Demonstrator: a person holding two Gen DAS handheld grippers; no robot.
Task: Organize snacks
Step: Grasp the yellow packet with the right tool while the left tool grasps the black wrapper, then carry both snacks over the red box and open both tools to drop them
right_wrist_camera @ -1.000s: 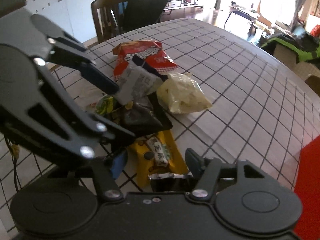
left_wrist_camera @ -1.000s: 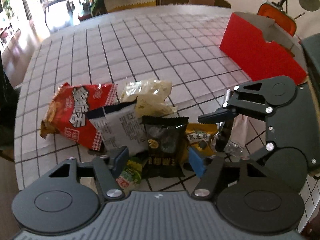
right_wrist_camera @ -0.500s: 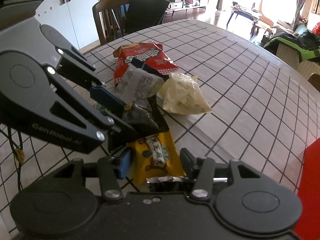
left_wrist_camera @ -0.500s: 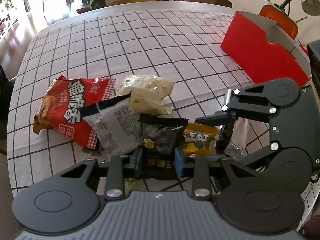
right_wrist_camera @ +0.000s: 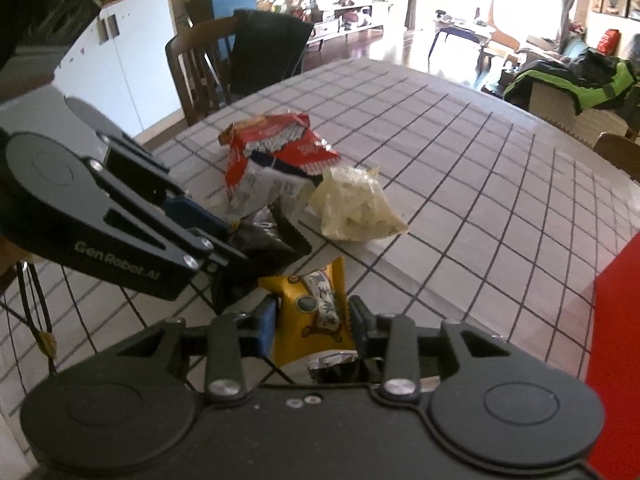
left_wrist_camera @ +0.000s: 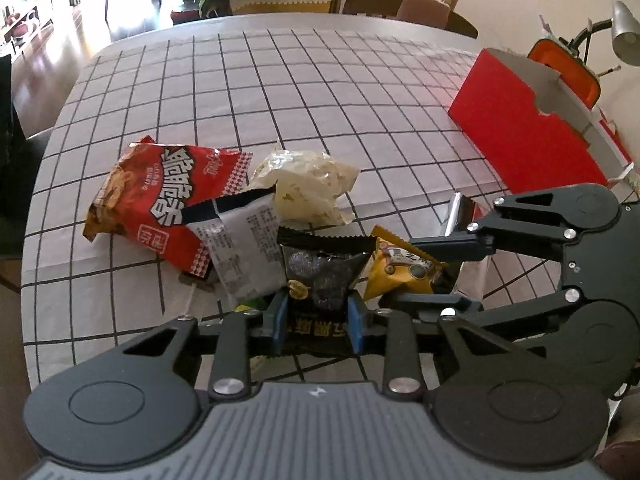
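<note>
Several snack packets lie heaped on the grid-patterned tablecloth (left_wrist_camera: 320,92). My left gripper (left_wrist_camera: 318,316) is shut on the lower end of a black packet (left_wrist_camera: 320,268), its blue pads pressing both sides. Just to its right, my right gripper (left_wrist_camera: 404,274) has its jaws closing tight on a yellow packet (left_wrist_camera: 396,272). In the right wrist view the yellow packet (right_wrist_camera: 316,300) is pinched between the pads of the right gripper (right_wrist_camera: 312,324). There the left gripper (right_wrist_camera: 240,240) comes in from the left, holding the black packet (right_wrist_camera: 272,240).
Behind the held packets lie a red bag (left_wrist_camera: 160,196), a white packet (left_wrist_camera: 244,248) and a pale clear bag (left_wrist_camera: 312,188). A silver wrapper (left_wrist_camera: 460,208) lies under the right gripper. An open red box (left_wrist_camera: 520,140) stands at the right. Chairs ring the table's far side.
Both grippers went from open to shut: the left closed on the black packet, the right on the yellow one. Neither hand has shifted much.
</note>
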